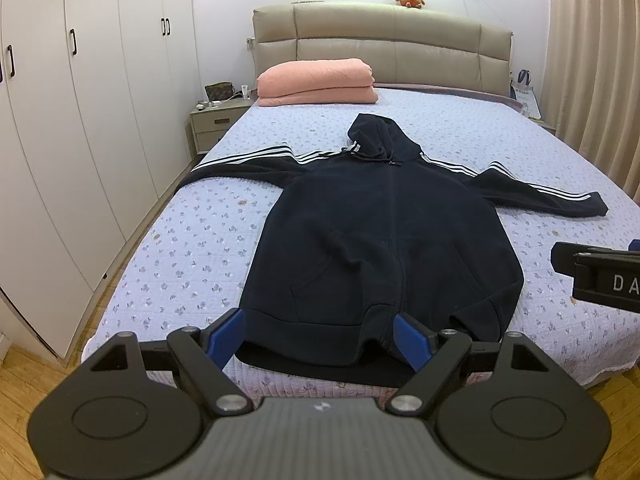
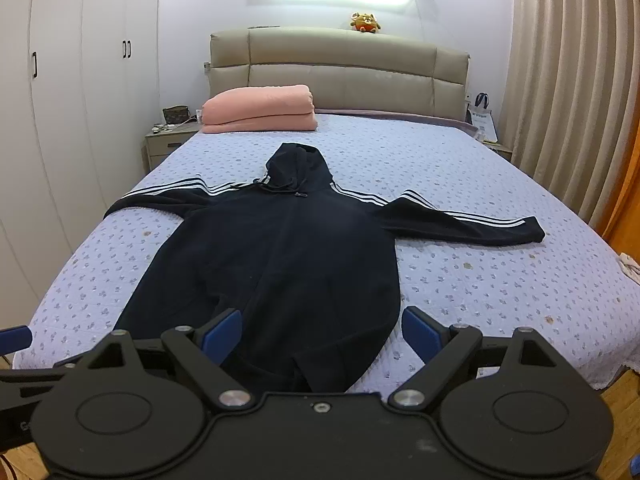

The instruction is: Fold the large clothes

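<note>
Lying flat on the bed [image 1: 480, 144], the hoodie [image 1: 372, 232] spreads both sleeves.

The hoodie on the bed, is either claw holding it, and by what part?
Neither. The left claw and right claw are open above the hoodie hem, gripping nothing.

Just behind the left gripper [image 1: 320, 334], the hoodie [image 1: 380, 240] has its hem partly covered by the blue fingers [image 1: 412, 336], and a dark layer beneath it cannot be identified. To that gripper's right, the right gripper [image 2: 322, 334] is cut off by the frame edge, its white lettering ending after "DA". Far ahead to the left, small items on the nightstand [image 1: 212, 120] are too small to name. At the right wrist view's right edge, a white object [image 2: 630, 266] is cropped.
</note>
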Motion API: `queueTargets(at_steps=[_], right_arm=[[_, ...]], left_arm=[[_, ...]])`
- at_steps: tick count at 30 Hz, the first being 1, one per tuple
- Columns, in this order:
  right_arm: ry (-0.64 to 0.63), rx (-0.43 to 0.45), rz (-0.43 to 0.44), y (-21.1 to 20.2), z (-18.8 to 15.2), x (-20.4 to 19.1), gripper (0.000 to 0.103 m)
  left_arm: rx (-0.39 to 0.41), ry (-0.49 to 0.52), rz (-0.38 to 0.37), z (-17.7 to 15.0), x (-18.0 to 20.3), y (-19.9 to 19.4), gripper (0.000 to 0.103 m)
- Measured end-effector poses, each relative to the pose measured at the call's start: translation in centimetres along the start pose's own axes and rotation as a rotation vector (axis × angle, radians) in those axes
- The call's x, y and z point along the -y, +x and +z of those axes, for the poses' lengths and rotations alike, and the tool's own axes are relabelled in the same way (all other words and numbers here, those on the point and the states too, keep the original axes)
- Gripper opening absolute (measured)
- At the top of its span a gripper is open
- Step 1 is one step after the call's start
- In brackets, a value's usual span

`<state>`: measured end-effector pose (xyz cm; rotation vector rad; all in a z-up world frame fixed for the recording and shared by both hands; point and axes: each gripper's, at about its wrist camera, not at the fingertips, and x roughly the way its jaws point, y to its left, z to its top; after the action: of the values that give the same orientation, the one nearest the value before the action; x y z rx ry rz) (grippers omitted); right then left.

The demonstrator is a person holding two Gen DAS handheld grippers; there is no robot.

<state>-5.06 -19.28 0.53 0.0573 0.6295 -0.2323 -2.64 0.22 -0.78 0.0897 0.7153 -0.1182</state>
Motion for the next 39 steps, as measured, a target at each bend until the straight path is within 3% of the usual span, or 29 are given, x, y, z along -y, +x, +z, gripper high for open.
queueTargets(at_steps=[39], right_arm=[[-0.004, -0.012, 0.025, 0.36, -0.45, -0.47, 0.103]], left_arm=[[-0.027, -0.031, 0.006, -0.32, -0.62, 0.42, 0.083]])
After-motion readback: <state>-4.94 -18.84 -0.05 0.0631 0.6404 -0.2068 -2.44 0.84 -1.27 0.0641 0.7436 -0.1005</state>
